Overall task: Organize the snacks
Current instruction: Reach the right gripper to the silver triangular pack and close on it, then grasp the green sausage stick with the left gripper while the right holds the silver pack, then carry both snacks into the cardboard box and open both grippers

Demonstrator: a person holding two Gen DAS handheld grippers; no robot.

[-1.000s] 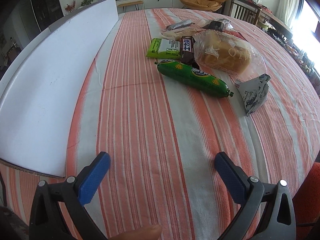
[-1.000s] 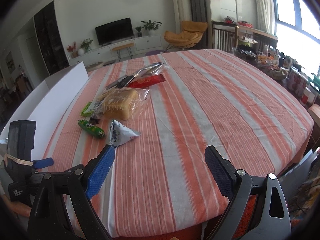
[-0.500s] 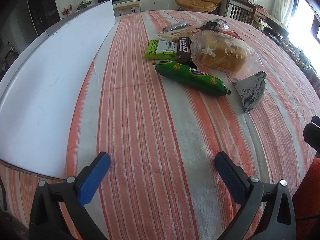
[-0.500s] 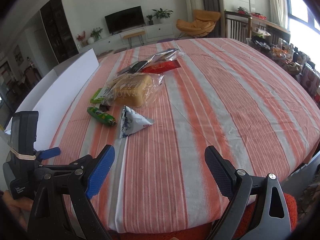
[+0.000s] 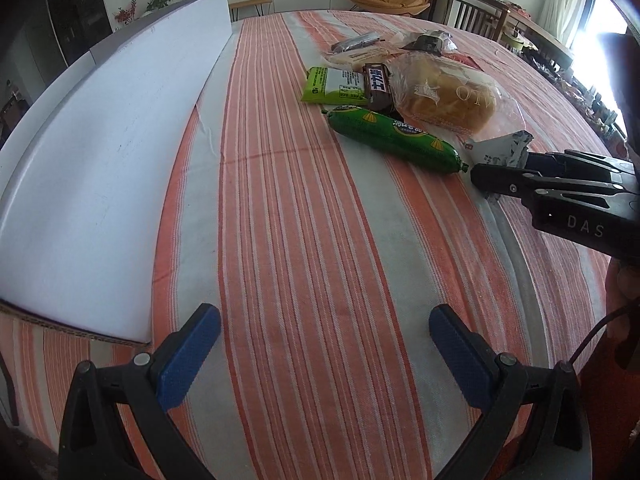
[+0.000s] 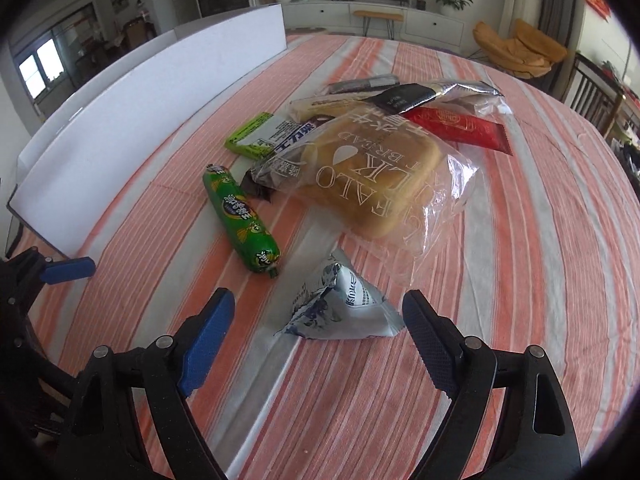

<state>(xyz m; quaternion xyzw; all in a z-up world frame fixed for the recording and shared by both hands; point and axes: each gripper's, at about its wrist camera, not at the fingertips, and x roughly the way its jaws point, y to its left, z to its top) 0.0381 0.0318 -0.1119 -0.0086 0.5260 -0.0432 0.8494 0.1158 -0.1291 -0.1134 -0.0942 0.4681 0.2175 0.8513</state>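
Right gripper (image 6: 316,334) spread wide, fingers either side of triangular foil pouch (image 6: 340,312) w/o touching. Left gripper (image 5: 324,350) also spread, over bare striped worktop (image 5: 304,240). Green sausage (image 6: 240,222), bread bag (image 6: 376,176) just beyond pouch.

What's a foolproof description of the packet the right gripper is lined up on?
On the orange-striped tablecloth, find the snack pile beside the white box; the bagged bread loaf is its biggest item. Nearer the camera than the loaf, lying apart just ahead of the open right gripper, is the triangular packet. It's the only pyramid-shaped one, silver-white with dark blue print, unlike the green sausage beside it.
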